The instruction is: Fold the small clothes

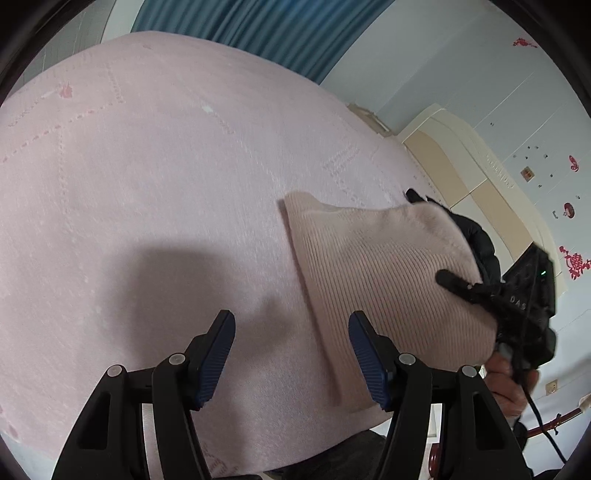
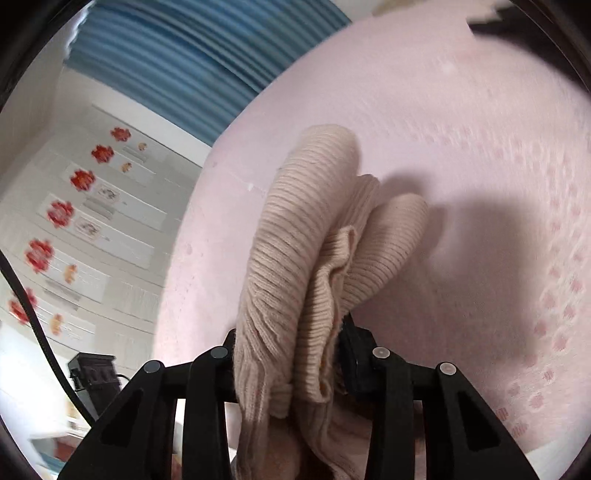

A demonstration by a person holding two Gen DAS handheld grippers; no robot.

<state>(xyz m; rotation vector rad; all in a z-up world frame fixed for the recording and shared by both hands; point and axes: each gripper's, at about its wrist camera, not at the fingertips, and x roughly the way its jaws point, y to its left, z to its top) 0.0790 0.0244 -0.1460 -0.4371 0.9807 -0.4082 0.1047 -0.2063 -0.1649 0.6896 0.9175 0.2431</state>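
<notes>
A folded beige ribbed knit garment [image 1: 388, 280] hangs over the pink bed [image 1: 155, 177] at the right of the left wrist view. My right gripper [image 1: 476, 286] is shut on its right edge and holds it up. In the right wrist view the bunched knit garment [image 2: 314, 258] fills the closed jaws of my right gripper [image 2: 291, 347] and drapes forward above the bed [image 2: 461, 155]. My left gripper [image 1: 291, 354] is open and empty, just left of the garment's near edge, above the bed.
A blue curtain [image 1: 266, 26] hangs behind the bed. A cream headboard [image 1: 476, 173] stands at the right by a wall with red stickers. A black device [image 2: 94, 373] and a cable sit off the bed's left side. A hand [image 1: 509, 384] holds the right gripper.
</notes>
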